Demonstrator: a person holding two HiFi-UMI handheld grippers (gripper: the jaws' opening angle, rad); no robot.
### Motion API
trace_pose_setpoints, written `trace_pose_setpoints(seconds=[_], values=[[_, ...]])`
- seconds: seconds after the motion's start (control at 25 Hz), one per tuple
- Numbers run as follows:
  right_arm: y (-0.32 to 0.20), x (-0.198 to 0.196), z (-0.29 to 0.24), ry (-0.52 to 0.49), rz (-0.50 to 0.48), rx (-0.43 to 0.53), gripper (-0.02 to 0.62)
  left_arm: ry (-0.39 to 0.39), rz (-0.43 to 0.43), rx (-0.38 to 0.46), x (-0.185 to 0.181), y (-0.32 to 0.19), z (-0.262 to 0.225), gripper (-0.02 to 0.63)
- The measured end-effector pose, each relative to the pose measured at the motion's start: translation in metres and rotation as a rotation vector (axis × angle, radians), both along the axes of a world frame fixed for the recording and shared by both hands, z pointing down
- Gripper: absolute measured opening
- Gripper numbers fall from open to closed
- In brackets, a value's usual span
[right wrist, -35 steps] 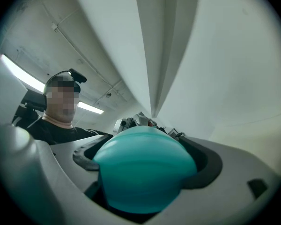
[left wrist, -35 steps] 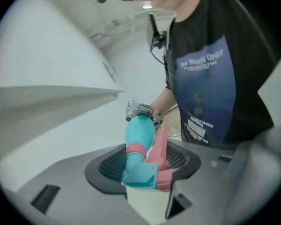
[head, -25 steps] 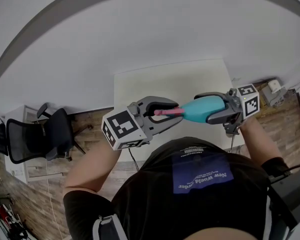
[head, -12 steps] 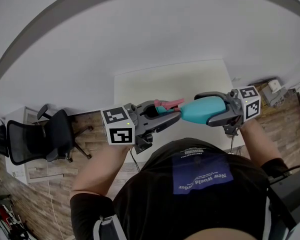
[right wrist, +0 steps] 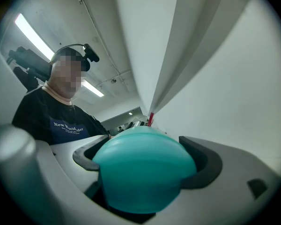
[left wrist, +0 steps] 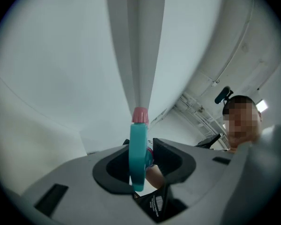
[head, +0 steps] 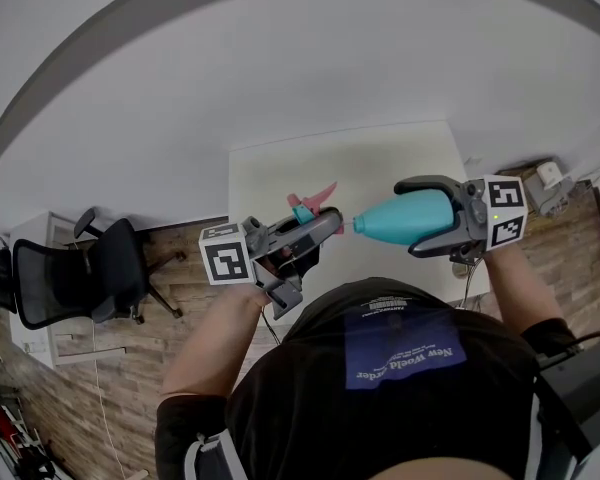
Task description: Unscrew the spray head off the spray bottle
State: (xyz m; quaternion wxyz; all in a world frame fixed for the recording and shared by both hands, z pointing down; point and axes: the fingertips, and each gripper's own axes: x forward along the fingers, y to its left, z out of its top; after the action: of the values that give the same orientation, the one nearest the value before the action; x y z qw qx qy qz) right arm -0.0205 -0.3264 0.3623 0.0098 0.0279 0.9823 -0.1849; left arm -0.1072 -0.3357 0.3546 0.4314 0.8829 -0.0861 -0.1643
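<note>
Head view: both grippers are meeting tip to tip in the air over a white table [head: 380, 158], each one lying roughly level.
Left gripper [head: 330, 223]: its jaws are clamping the teal spray head [head: 305, 211], with the pink trigger [head: 322, 192] sticking out above the jaws.
Right gripper [head: 408, 218]: its jaws are wrapping the belly of the teal spray bottle [head: 380, 221], and the neck is projecting past the jaw tips toward the left gripper.
Left gripper view: the spray head is standing edge-on between the jaws, its pink nozzle [left wrist: 140, 115] reaching beyond the tips. No bottle is showing ahead of them.
Right gripper view: the bottle's rounded base is filling the space between the jaws, and both pads are pressing its sides. A thin red-pink piece [right wrist: 151, 118] is showing beyond the tips, too small to identify.
Joint: a narrow gap appears to be opening between spray head and bottle neck, just off the left jaw tips. Whether a dip tube is bridging it cannot be told.
Step in hand (judged): the thread is probably running out, so the spray head is being drawn clear of the neck.
Doing it well: the right jaws should be holding the bottle motionless while the left jaws are pulling straight along the neck's axis, not sideways.
Grip: the right jaws should be squeezing only lightly, since a soft bottle may be pushing liquid out of an open neck.
Attitude: the neck is best kept pointing level or slightly upward.
</note>
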Motion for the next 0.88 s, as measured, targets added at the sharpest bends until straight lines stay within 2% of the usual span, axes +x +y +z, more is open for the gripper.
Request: trace_pose_setpoints(seconds=[0.4, 0.76, 0.88], values=[[-0.016, 0.021, -0.005, -0.048, 0.077, -0.044, 0.465, 0.114, -0.145, -0.004, -0.037, -0.007, 0.003, 0.135], [-0.040, 0.049, -0.007, -0.128, 0.204, -0.114, 0.465, 0.196, -0.304, 0.042, -0.064, -0.018, 0.007, 0.137], [-0.047, 0.050, -0.009, -0.160, 0.235, -0.130, 0.465, 0.234, -0.373, 0.038, -0.083, -0.024, 0.012, 0.136]])
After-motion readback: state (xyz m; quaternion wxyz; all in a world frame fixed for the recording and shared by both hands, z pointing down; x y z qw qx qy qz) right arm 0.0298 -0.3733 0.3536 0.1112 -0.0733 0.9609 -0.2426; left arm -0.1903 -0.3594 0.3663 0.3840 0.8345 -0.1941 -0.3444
